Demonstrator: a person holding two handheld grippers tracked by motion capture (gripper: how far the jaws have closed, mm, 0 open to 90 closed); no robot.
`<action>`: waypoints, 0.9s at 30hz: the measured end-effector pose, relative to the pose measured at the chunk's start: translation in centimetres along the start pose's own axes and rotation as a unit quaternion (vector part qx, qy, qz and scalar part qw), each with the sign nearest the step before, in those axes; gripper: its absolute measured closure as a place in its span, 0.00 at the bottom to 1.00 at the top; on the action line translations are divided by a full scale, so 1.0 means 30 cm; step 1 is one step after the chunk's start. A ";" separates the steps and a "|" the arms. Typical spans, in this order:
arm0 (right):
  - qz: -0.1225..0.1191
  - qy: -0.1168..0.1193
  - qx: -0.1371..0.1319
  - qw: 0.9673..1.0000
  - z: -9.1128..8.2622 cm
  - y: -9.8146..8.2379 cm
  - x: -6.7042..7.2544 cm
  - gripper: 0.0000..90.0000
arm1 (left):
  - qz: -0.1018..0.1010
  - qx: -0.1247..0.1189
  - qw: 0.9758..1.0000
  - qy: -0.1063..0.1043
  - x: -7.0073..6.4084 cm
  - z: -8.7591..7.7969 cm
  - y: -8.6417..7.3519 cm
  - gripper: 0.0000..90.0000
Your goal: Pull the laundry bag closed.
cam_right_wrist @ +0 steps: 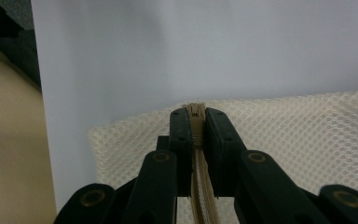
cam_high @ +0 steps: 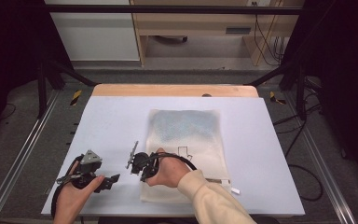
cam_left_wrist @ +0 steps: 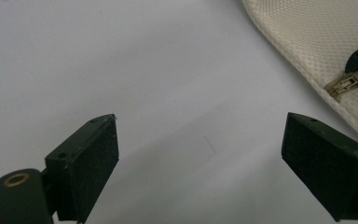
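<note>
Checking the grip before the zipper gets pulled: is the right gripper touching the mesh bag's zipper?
Touching. The right gripper view shows the right gripper with its fingers pressed on the zipper of the mesh bag.

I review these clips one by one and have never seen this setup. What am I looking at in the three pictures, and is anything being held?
A person sits at a white table holding a hand-held gripper in each hand. The high view looks down from above; the other two pictures come from cameras riding on each gripper, looking along its black jaws. On the table lies a cream mesh bag with a zipper. The right gripper has its jaws shut on the zipper at the bag's edge; the left gripper view shows its metal pull tab. The left gripper has its jaws wide apart over bare table, holding nothing.
</note>
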State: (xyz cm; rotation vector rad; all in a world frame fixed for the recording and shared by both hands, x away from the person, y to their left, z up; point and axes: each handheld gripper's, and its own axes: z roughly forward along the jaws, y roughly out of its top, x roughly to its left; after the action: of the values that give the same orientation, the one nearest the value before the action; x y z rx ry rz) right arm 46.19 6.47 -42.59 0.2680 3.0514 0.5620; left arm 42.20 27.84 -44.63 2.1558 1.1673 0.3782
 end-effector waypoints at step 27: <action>-0.030 -0.012 0.007 0.999 -0.090 0.033 0.012 0.91 | 0.005 -0.001 1.000 -0.024 -0.049 -0.014 0.016 0.09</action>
State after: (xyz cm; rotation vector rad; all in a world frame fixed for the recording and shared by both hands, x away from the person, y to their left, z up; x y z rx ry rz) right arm 45.84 6.51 -39.72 0.1816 3.0301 0.5315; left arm 41.47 26.60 -43.91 2.1581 1.1285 0.3312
